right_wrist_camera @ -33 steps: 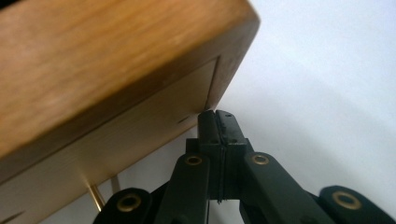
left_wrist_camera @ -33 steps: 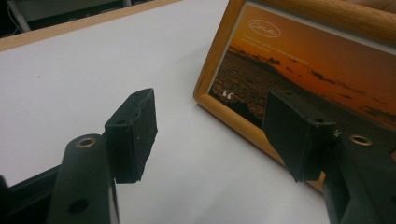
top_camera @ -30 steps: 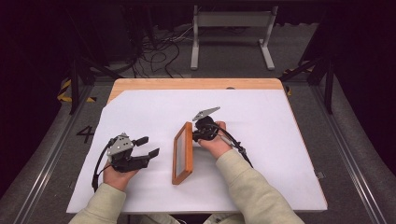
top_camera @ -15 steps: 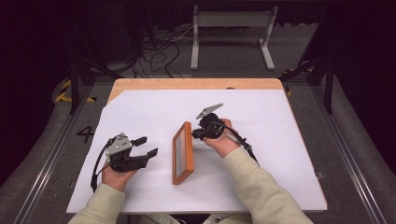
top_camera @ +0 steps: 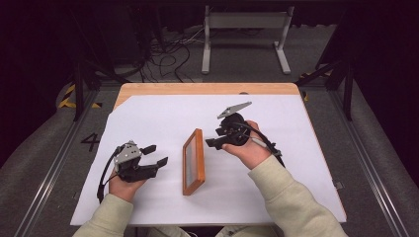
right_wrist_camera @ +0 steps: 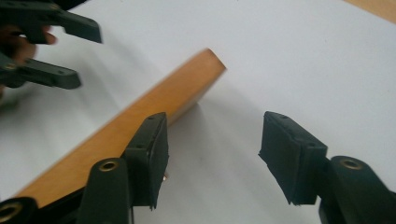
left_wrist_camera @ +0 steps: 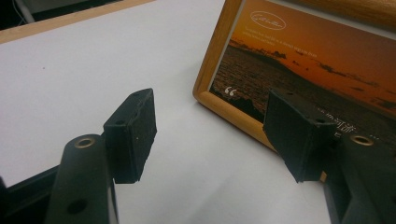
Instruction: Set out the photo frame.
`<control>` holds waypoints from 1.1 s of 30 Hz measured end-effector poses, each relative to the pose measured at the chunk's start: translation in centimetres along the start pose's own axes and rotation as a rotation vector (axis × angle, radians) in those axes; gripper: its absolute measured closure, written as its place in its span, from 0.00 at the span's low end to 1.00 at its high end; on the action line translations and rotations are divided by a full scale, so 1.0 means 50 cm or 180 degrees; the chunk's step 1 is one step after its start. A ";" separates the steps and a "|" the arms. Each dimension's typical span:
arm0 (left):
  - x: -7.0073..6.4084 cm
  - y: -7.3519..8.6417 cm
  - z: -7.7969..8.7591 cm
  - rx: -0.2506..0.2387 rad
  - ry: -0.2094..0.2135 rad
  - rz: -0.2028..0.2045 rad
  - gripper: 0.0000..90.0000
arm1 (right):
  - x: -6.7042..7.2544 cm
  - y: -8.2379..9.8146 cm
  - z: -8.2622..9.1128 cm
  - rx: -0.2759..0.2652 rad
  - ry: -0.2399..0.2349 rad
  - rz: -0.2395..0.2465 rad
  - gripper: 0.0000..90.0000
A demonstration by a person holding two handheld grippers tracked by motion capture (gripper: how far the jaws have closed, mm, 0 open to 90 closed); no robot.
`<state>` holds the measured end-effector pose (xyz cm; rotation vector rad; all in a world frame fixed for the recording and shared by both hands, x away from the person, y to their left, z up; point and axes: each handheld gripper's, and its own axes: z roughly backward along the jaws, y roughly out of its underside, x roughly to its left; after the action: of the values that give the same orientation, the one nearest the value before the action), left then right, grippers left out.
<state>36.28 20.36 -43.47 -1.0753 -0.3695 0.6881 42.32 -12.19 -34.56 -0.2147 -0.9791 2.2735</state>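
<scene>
A wooden frame (top_camera: 193,161) stands on its long edge near the middle of the white sheet (top_camera: 306,123) that covers the table (top_camera: 207,89), between the two hands. The left gripper view shows its picture face, a sunset print, turned toward the left gripper (top_camera: 154,155); the right gripper view shows its plain wooden back (right_wrist_camera: 130,135).

Left gripper: jaws spread wide, holding nothing, resting low on the sheet just left of the frame and clear of it. Right gripper (top_camera: 211,143): jaws likewise wide apart and empty. It sits just beside the frame's far end on the back side; in its own view one pad (right_wrist_camera: 152,158) lies close to the wood, but contact cannot be confirmed.

Assessment: the frame appears to stand upright unaided, so the standing-up looks done, provided it holds. What props it from behind cannot be made out. Remaining, in my judgement: draw both grippers clear without knocking it, and confirm it stays steady.
</scene>
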 end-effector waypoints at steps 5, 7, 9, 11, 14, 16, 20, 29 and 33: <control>0.001 0.000 0.000 -0.0002 -0.0004 -0.0012 0.39 | 0.042 -0.012 0.014 -0.0037 -0.0045 0.0089 0.37; 0.001 0.000 0.000 -0.0003 -0.0005 -0.0012 0.39 | 0.055 -0.013 0.011 -0.0014 -0.0068 0.0076 0.34; 0.000 0.000 0.000 0.0003 -0.0003 -0.0004 0.39 | 0.068 -0.013 0.003 0.0023 -0.0115 0.0034 0.31; -0.001 0.000 0.000 0.0009 0.0001 -0.0004 0.39 | 0.076 -0.014 -0.005 0.0052 -0.0158 -0.0015 0.29; -0.002 0.001 -0.001 0.0019 0.0002 -0.0003 0.39 | 0.082 -0.016 -0.020 0.0109 -0.0164 -0.0075 0.27; -0.001 0.001 -0.001 0.0020 -0.0026 -0.0045 0.39 | 0.082 -0.015 -0.027 0.0143 -0.0173 -0.0107 0.25; -0.003 0.001 -0.001 0.0021 -0.0029 -0.0067 0.39 | 0.082 -0.010 -0.057 0.0322 -0.0181 -0.0168 0.22; -0.003 0.001 -0.003 0.0021 -0.0015 -0.0093 0.38 | 0.088 -0.001 -0.107 0.0567 -0.0364 -0.0302 0.31; -0.003 0.001 -0.003 0.0020 -0.0010 -0.0078 0.38 | 0.091 0.002 -0.116 0.0648 -0.0355 -0.0331 0.37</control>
<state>36.22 20.16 -43.59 -1.0623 -0.3824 0.6687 40.93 -5.97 -38.28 0.0496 -0.7871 2.2892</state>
